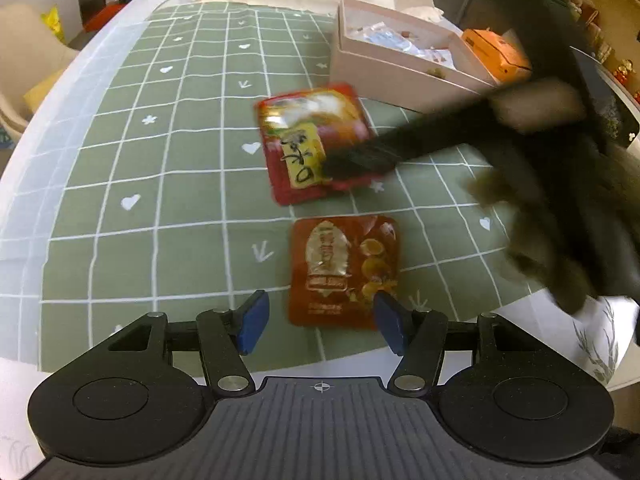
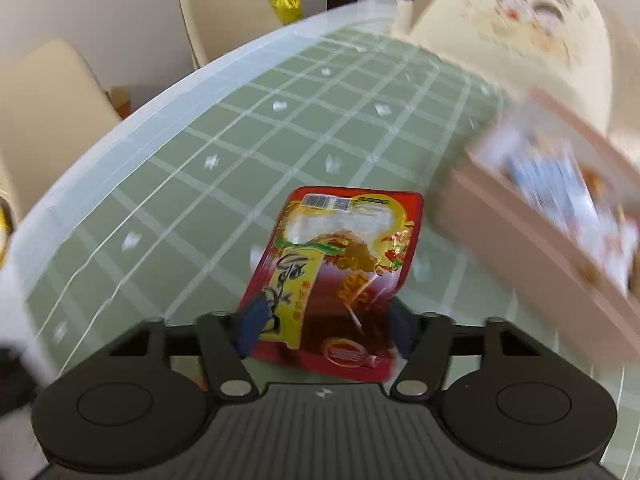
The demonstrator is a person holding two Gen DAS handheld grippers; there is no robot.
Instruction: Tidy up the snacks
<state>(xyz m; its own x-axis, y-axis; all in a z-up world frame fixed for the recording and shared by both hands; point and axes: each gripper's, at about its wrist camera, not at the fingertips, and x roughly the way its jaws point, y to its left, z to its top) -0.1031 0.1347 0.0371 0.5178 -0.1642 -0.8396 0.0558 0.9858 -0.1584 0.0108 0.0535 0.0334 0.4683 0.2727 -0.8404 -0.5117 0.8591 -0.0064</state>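
Observation:
A red and yellow snack packet is in my right gripper, whose blue pads sit at its near edges; the view is blurred by motion. In the left wrist view the same packet hangs above the green cloth, with the right gripper reaching in from the right. An orange-brown snack packet lies flat on the cloth just beyond my left gripper, which is open and empty. A pink box with several wrapped snacks inside stands at the back right; it also shows in the right wrist view.
A green checked tablecloth covers the round table. A cream bag stands behind the box. An orange packet sits in the box's right section. Beige chairs stand beyond the table edge.

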